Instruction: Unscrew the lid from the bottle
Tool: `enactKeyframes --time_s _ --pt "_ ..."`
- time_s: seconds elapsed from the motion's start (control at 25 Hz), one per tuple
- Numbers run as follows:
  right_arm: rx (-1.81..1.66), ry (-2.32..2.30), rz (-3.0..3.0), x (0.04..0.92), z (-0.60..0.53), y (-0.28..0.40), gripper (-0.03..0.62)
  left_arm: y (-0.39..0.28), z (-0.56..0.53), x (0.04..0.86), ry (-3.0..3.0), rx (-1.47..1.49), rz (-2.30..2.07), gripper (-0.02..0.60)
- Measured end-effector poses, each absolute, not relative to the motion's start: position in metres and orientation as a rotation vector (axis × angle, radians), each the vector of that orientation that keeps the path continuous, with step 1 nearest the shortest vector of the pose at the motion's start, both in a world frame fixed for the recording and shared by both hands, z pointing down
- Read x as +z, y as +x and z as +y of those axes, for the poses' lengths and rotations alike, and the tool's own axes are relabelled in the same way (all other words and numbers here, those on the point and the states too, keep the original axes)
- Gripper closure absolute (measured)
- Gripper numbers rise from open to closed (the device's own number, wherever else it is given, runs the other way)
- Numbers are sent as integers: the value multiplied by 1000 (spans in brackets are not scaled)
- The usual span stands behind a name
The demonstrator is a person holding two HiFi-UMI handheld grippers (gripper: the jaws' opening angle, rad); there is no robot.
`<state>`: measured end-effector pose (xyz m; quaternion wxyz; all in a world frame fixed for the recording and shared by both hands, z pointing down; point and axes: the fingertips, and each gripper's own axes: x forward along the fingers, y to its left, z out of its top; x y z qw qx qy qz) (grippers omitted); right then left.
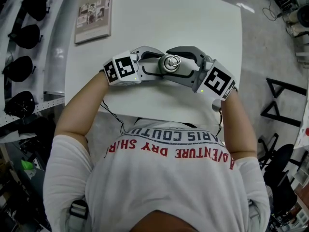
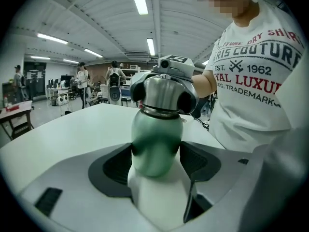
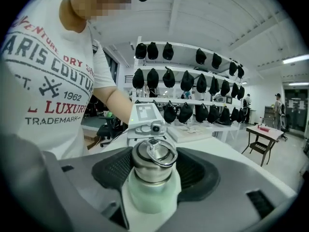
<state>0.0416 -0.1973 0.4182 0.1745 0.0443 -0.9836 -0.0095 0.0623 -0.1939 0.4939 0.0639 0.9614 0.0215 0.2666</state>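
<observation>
I have both grippers brought together over the white table (image 1: 193,18), close to its near edge and about midway along it. The bottle (image 2: 157,139) is caught between them.

The left gripper (image 1: 153,63) comes in from the left side. In the left gripper view its two dark pads (image 2: 116,166) sit against either side of the bottle's green body, so I read it as clamped on the body.

The right gripper (image 1: 186,64) comes in from the right and sits higher up. In the right gripper view its jaws are closed around the steel lid (image 3: 153,161), pads pressing on both flanks, with the lid's wire ring (image 3: 161,153) lying on top. The left gripper view shows the same grip from the other side, with black pads hugging the lid just above the neck.

The lid is on the bottle, its lower rim meeting the green shoulder. From the head view I look almost straight down on the lid, so the bottle stands roughly upright. I cannot tell whether its base rests on the table.

A booklet (image 1: 93,16) lies flat at the table's far left corner, well apart from the grippers. Beyond the left edge, a rack holds dark caps (image 1: 21,35).
</observation>
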Motion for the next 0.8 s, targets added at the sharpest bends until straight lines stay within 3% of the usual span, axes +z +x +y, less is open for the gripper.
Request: enactKeyframes --time_s 0.16,0.8 --pt "25 233 -2828 413 -197 46 293 64 -192 493 2894 727 -77 256" --pt "42 707 -2748 418 -206 56 293 69 -192 496 2832 635 -625 256"
